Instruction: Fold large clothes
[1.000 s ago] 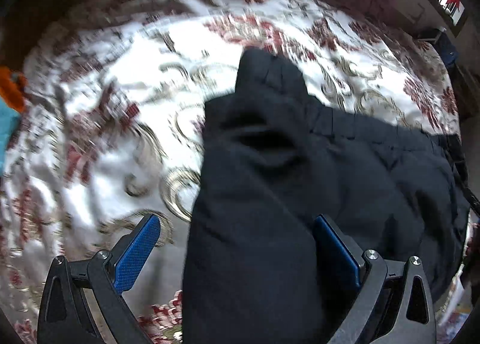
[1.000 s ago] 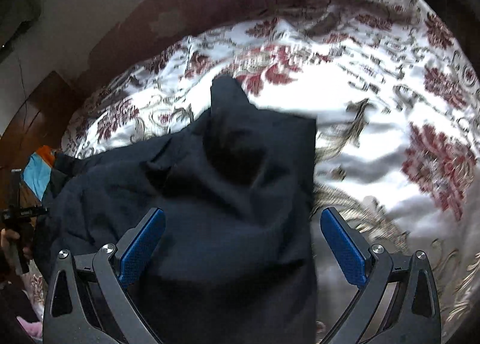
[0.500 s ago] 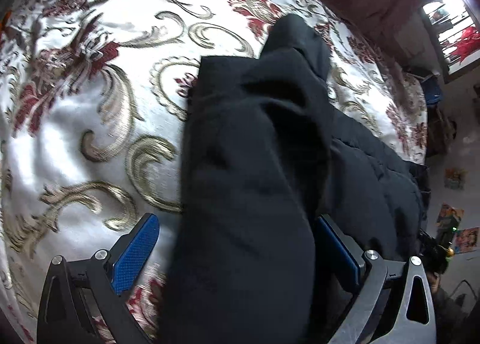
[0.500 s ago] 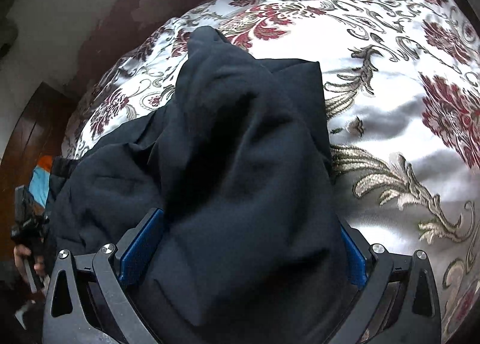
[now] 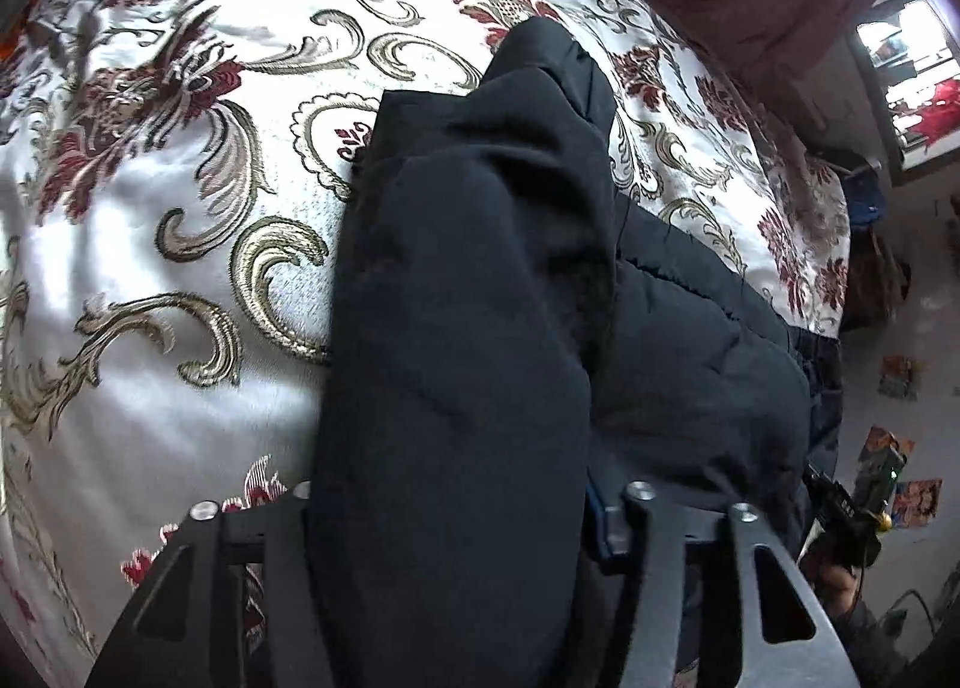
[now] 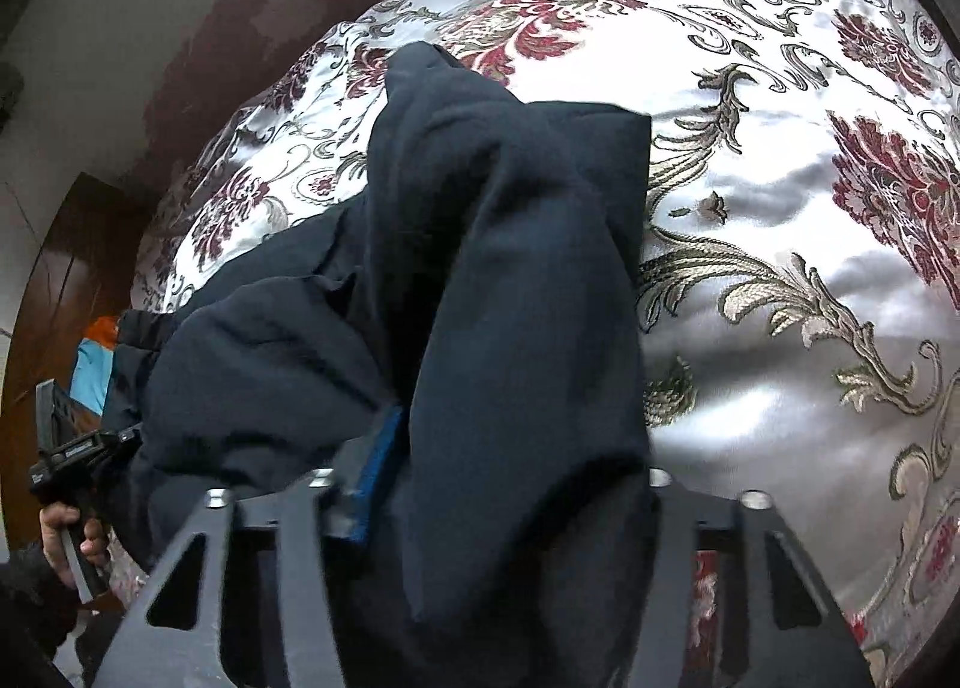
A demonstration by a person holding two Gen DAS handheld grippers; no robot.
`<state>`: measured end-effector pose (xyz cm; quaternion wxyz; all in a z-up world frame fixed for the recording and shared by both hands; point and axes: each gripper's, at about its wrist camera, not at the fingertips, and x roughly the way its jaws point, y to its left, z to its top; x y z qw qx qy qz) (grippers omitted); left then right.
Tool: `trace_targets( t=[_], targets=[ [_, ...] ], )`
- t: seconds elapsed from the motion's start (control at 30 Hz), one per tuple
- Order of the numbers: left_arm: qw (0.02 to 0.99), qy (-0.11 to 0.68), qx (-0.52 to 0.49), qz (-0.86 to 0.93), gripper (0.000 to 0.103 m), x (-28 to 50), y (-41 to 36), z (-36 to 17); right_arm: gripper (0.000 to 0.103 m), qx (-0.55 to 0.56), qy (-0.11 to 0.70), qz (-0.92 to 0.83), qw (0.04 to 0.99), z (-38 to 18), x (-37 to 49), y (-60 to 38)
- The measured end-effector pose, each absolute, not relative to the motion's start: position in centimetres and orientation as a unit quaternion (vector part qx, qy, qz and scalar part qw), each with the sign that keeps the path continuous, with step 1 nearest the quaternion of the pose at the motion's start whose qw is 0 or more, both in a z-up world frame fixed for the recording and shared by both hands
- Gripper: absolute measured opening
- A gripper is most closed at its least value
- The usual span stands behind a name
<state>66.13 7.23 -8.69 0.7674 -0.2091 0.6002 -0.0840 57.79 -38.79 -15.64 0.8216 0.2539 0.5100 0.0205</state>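
A large black padded jacket [image 5: 480,280] lies on a bed with a white, red and gold floral cover [image 5: 180,208]. My left gripper [image 5: 456,514] is shut on a thick fold of the jacket, which hides the left pad; a blue pad [image 5: 597,514] shows at the right. In the right wrist view the jacket [image 6: 510,268] fills the middle. My right gripper [image 6: 510,484] is shut on another fold of it; one blue pad [image 6: 375,466] shows at the left. The rest of the jacket lies bunched between the two grippers.
The bed cover [image 6: 810,208] spreads wide to the right of the jacket in the right wrist view. A dark wooden headboard or wall [image 6: 66,280] and an orange and blue cloth [image 6: 96,352] are at the left. The other gripper and the hand holding it [image 6: 66,508] show at the lower left.
Both grippers were open over the jacket a second ago. They have come down onto it and closed on folds of the fabric.
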Motion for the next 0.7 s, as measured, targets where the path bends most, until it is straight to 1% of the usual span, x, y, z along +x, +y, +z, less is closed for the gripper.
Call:
trace_targets(
  t=[0.03,0.1,0.23,0.33,0.43,0.7],
  targets=[
    [0.772,0.599,-0.201,-0.077,0.042,66.0,6.8,-8.3,0.033,0.255,0.509,0.022,0.822,-15.3,57.6,-38.9],
    [0.780,0.595,-0.181,-0.065,0.037,65.8,5.8,-7.4,0.027,0.257,0.503,0.024,0.825,-14.4,57.1,-39.0],
    [0.789,0.592,-0.150,-0.070,0.027,65.7,4.6,-5.0,0.019,0.254,0.483,0.035,0.837,-12.1,56.0,-38.6],
    [0.792,0.587,-0.140,-0.093,0.023,65.4,4.3,-3.4,0.017,0.252,0.466,0.045,0.847,-10.5,54.9,-38.3],
    [0.795,0.581,-0.139,-0.108,0.021,64.5,4.3,-1.8,0.016,0.242,0.452,0.052,0.857,-8.8,53.9,-37.7],
    [0.809,0.557,-0.136,-0.127,0.020,61.2,5.3,2.4,0.015,0.231,0.421,0.071,0.874,-4.9,50.7,-36.6]
  ],
)
